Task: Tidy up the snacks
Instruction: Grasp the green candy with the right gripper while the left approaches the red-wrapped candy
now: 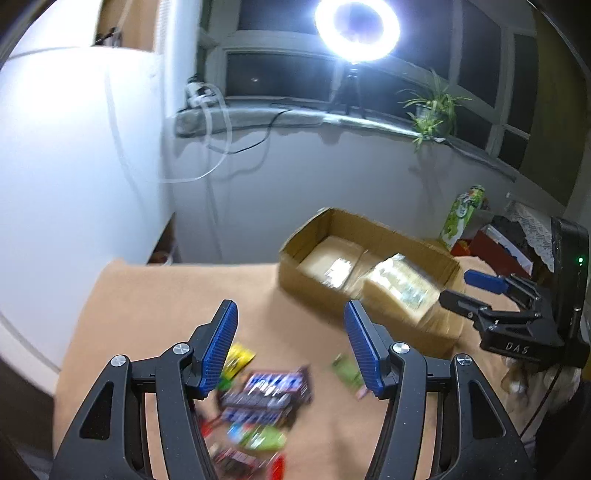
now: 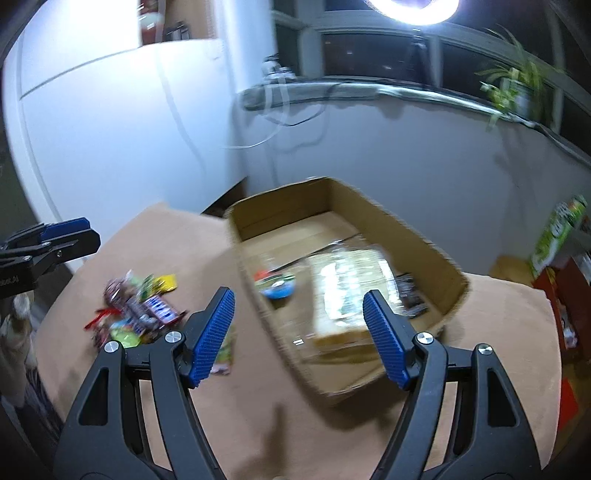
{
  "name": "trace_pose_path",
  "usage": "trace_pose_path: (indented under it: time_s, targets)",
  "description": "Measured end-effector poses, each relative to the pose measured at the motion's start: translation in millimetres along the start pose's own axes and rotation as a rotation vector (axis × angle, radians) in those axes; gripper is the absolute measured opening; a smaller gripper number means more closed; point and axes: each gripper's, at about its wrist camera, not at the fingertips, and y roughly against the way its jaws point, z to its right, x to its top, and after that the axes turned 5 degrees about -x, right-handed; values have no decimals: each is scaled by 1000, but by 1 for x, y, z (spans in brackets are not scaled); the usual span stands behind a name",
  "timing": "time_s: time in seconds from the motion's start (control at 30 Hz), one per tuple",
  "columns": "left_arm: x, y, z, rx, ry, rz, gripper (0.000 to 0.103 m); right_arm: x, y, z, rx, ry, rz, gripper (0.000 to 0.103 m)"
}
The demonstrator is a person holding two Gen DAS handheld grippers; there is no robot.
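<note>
An open cardboard box (image 1: 399, 236) (image 2: 436, 243) stands on the brown table (image 1: 147, 295) (image 2: 170, 236). It holds a pale wrapped pack (image 2: 351, 288), a blue-and-green snack (image 2: 277, 284) and a dark packet (image 2: 410, 295). A blurred pile of snack packets (image 1: 264, 395) (image 2: 136, 310) lies on the table left of the box. My left gripper (image 1: 290, 350) is open and empty above the pile. My right gripper (image 2: 299, 332) is open and empty above the box's near left wall; it also shows in the left wrist view (image 1: 458, 288).
A green packet (image 1: 347, 373) (image 2: 225, 350) lies apart from the pile. A white appliance (image 1: 74, 166) stands left. A green carton (image 1: 461, 218) (image 2: 557, 236) and red boxes (image 1: 495, 247) sit at the right. A ring light (image 1: 356, 29) and plant (image 1: 432, 107) stand on the sill.
</note>
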Motion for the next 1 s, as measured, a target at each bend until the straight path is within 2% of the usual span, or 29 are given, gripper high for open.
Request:
trace_pose_path:
  time_s: [0.2, 0.3, 0.4, 0.6, 0.73, 1.0]
  targets:
    - [-34, 19, -27, 17, 22, -43, 60, -13, -2, -46, 67, 119, -30, 75]
    - [-53, 26, -44, 28, 90, -64, 60, -22, -8, -67, 85, 167, -57, 75]
    - [-75, 29, -57, 7, 165, -94, 59, -30, -17, -81, 101, 196, -95, 75]
    - [-107, 28, -53, -51, 236, -133, 59, -45, -33, -84, 116, 192, -168, 73]
    - [-122, 24, -49, -79, 241, -159, 59, -45, -44, -74, 109, 141, -200, 57]
    - [-130, 9, -53, -108, 289, -188, 59, -36, -64, -78, 80, 131, -223, 54]
